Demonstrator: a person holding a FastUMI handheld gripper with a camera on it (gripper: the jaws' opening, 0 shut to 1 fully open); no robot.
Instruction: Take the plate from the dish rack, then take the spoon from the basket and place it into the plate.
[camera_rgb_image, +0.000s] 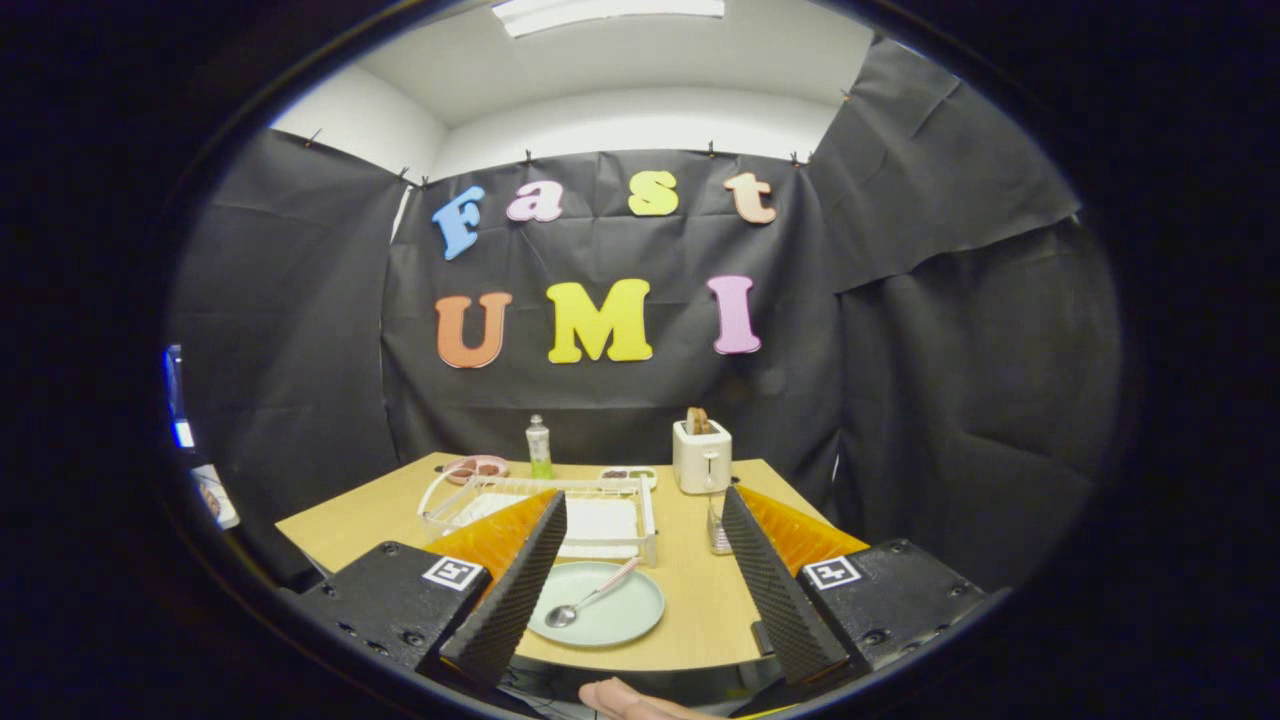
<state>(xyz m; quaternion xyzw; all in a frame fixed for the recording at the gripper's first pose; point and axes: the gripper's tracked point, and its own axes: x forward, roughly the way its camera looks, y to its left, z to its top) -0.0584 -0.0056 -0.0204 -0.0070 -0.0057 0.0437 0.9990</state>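
Note:
A pale green plate (620, 615) lies flat on the wooden table (700, 600) near its front edge, between my two fingers and slightly toward the left one. A spoon (590, 598) with a pink handle rests in the plate, bowl toward me. My gripper (640, 520) is open, held above and behind the plate, with nothing between its ribbed fingers (515, 590). Just beyond the plate stands the white wire dish rack (560, 510). A small clear basket (717, 528) sits by the right finger.
A white toaster (701, 455) with bread in it stands at the back of the table. A green bottle (539, 448) and a pink dish (476, 467) sit behind the rack. A fingertip (625, 700) shows below the table's front edge.

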